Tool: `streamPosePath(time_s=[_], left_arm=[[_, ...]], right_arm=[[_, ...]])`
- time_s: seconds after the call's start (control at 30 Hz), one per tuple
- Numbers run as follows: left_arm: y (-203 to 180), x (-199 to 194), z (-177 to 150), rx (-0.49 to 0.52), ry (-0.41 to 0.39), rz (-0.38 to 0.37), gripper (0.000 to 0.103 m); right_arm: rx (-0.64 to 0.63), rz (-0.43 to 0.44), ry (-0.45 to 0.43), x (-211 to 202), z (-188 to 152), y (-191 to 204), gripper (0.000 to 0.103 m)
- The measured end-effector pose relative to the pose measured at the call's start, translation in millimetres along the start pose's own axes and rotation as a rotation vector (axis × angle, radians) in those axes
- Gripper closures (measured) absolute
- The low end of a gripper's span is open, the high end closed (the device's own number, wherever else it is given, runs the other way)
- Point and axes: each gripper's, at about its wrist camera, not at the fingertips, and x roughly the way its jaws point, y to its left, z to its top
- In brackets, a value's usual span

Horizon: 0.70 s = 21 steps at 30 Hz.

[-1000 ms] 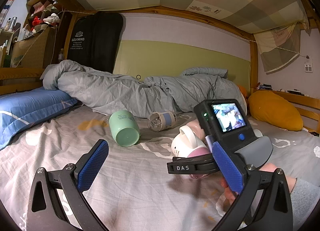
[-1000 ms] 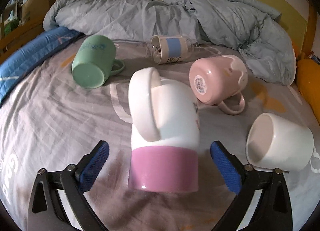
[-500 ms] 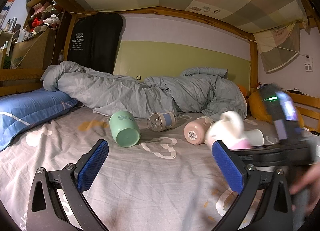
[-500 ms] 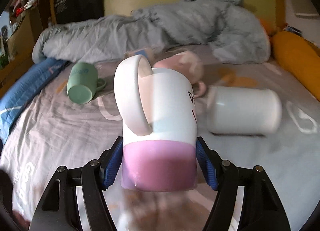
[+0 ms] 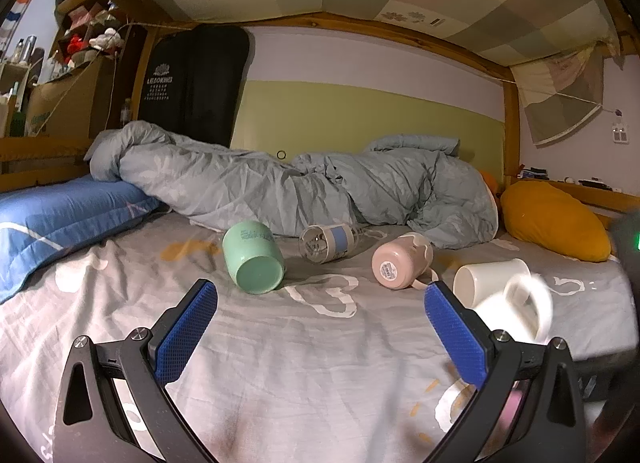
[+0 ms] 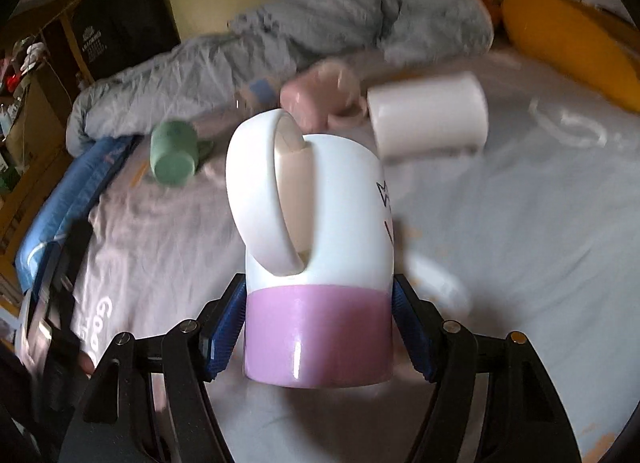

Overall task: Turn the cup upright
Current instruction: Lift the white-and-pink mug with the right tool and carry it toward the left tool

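Observation:
My right gripper (image 6: 318, 327) is shut on a white mug with a purple band (image 6: 316, 263), its blue pads pressed to the mug's sides, and holds it above the grey bedsheet (image 6: 520, 223). The mug's big white handle faces up toward the camera. In the left wrist view the same mug (image 5: 516, 313) shows blurred at the right, behind my finger. My left gripper (image 5: 320, 333) is open and empty, low over the sheet (image 5: 300, 363).
Several other cups lie on their sides: a green mug (image 5: 253, 257), a clear glass cup with a blue band (image 5: 326, 243), a pink mug (image 5: 400, 265), a white mug (image 5: 492, 277). A grey duvet (image 5: 300, 191), blue pillow (image 5: 60, 219) and orange cushion (image 5: 554, 221) border them.
My right gripper has shut on the white and purple mug, lifted it and swung it to the right. The left gripper has not moved.

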Motion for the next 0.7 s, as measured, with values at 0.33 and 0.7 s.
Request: streamPosePath(time_s=[0.33,0.7], left_arm=[[2,-1,0,0.001,0.003,0.004,0.0],[0,-1,0,0.003,0.013,0.004,0.0]], right_arm=[[-0.09,-0.023,-0.163,-23,-13,3,0.014],[-0.19,-0.254,-0.545,-82,-3,-34,0.0]])
